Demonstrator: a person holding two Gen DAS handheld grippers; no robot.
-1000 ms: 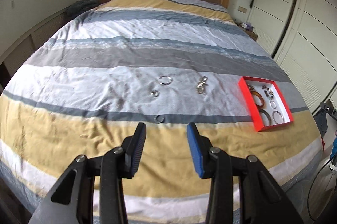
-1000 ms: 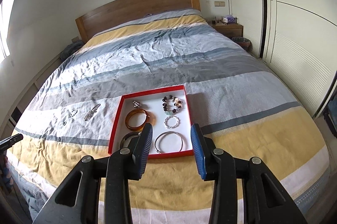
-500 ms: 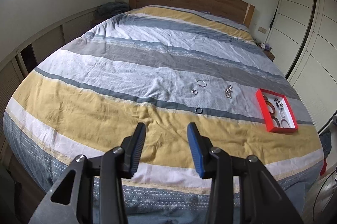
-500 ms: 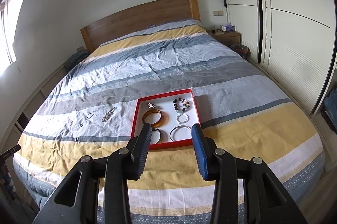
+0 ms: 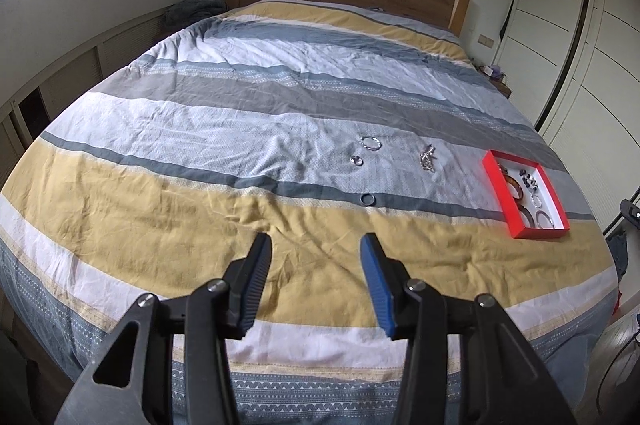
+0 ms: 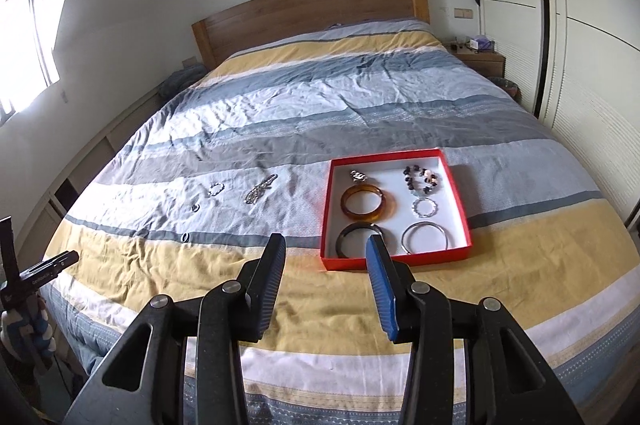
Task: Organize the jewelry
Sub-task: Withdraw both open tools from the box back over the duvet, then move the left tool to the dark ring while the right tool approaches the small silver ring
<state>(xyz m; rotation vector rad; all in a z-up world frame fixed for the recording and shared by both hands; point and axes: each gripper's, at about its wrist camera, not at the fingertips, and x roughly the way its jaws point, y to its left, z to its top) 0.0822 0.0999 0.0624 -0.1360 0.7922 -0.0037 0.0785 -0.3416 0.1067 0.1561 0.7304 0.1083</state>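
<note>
Above bed (image 6: 360, 97), L hand-held gripper (image 5: 316, 257) & R hand-held gripper (image 6: 326, 257) both spread wide, holding nothing.

Bedspread (image 5: 200, 209) lies open — only red tray (image 6: 456, 193) walls obstruct.

Red box (image 6: 456, 197): one. Bangles in it (image 6: 366, 205): three. Beaded bracelets (image 6: 420, 179): one. Loose pieces on the bed (image 6: 260, 188): four. Grippers (image 6: 326, 281): two.
</note>
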